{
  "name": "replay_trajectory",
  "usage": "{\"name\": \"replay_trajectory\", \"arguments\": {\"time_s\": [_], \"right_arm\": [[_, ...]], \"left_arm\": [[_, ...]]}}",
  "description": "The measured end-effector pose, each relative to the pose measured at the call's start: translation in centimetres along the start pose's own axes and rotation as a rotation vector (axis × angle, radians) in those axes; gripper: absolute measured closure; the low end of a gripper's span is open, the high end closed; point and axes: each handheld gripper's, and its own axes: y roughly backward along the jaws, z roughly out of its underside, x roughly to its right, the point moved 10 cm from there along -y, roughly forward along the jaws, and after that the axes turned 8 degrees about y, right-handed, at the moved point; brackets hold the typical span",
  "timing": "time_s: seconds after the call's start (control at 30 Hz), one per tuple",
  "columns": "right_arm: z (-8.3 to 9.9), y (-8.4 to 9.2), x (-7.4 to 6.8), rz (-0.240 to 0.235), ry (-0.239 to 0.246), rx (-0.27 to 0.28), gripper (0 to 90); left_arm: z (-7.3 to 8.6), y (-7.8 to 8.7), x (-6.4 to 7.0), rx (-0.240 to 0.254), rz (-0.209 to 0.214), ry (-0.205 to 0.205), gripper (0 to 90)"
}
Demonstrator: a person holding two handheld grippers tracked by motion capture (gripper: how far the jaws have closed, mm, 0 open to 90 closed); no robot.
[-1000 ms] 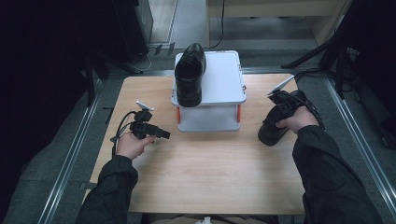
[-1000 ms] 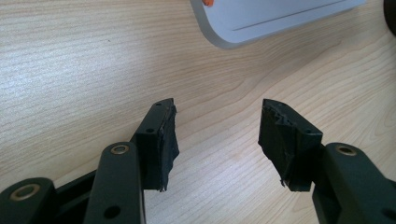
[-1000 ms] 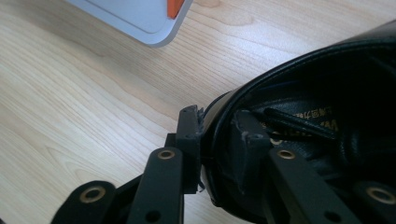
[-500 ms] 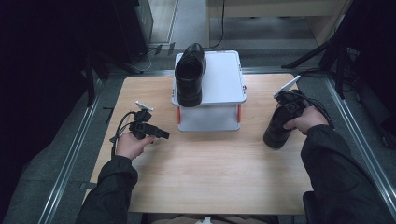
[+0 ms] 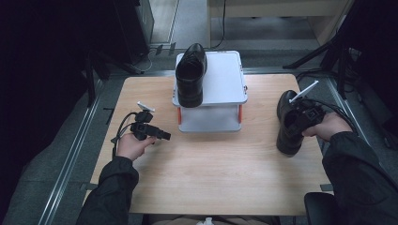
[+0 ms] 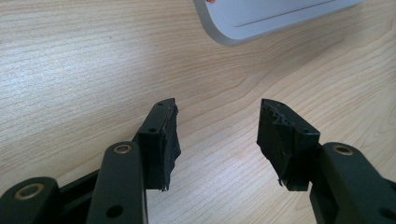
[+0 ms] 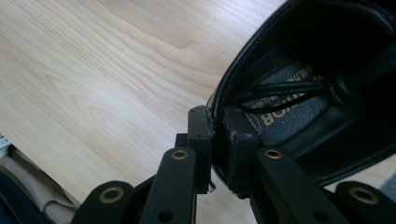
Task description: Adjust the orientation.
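Right gripper (image 7: pixel 217 140) clamped on collar rim of black shoe (image 5: pixel 288 123), one jaw inside, one outside; shoe at right side of table (image 5: pixel 211 187). Left gripper (image 6: pixel 217 140) wide, empty, over bare wood near rack (image 5: pixel 225 79). Second shoe (image 5: pixel 191 75) atop rack, left half. Judged: bite shallow; advisable to lift slowly, keep sole level, aim for free right half.

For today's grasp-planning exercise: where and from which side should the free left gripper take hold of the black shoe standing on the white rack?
Likely the collar at the heel of the shoe on the rack: its opening faces up and its heel points toward the person, so the open left gripper could come from above, one jaw inside, as the right gripper grips the other shoe.
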Motion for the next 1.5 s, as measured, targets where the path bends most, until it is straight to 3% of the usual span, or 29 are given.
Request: {"name": "replay_trajectory", "arguments": {"time_s": [0.47,0.5,0.53,0.57,0.6,0.63,0.67,0.77,0.87,0.9,1.0,1.1,1.3,1.5], "right_arm": [[1.2,-0.4,0.4,-0.004,0.020,0.012,80.9],[0.6,0.2,0.5,0.014,0.027,0.049,74.5],[0.6,0.2,0.5,0.014,0.027,0.049,74.5],[0.1,0.9,0.6,0.029,0.046,0.092,73.0],[-0.5,2.0,1.2,0.074,0.027,0.137,71.0],[-0.5,2.0,1.2,0.074,0.027,0.137,71.0],[-0.7,2.8,2.0,0.104,-0.049,0.147,69.7],[-0.4,3.4,3.3,0.128,-0.148,0.142,70.5],[0.0,3.5,4.5,0.143,-0.212,0.135,70.7],[0.0,3.5,4.5,0.143,-0.212,0.135,70.7],[0.9,3.3,6.1,0.179,-0.321,0.118,70.5],[1.5,2.6,6.9,0.183,-0.380,0.109,70.5],[2.1,0.6,7.6,0.164,-0.414,0.091,69.8],[2.0,-0.9,7.8,0.178,-0.408,0.064,70.1]], "left_arm": [[-0.1,0.0,0.0,0.001,0.002,0.006,46.9],[-0.1,-0.1,0.0,-0.002,0.001,0.001,46.7],[-0.1,-0.1,0.0,-0.002,0.001,0.001,46.6],[0.0,-0.2,0.0,-0.006,-0.003,-0.004,46.6],[0.0,-0.3,0.0,-0.012,-0.006,-0.004,46.5],[0.0,-0.4,0.0,-0.013,-0.010,-0.003,46.5],[0.0,-0.4,0.0,-0.015,-0.009,-0.007,46.6],[0.0,-0.3,0.1,-0.010,-0.005,-0.009,46.6],[-0.1,-0.3,0.0,-0.008,-0.007,-0.006,46.7],[-0.1,-0.3,0.0,-0.008,-0.007,-0.006,46.7],[0.0,-0.2,-0.1,-0.013,-0.012,-0.013,46.7],[0.1,-0.3,-0.1,-0.016,-0.015,-0.011,46.8],[0.1,-0.4,0.0,-0.021,-0.014,-0.015,46.9],[0.1,-0.3,-0.1,-0.015,-0.015,-0.010,46.9]]}}
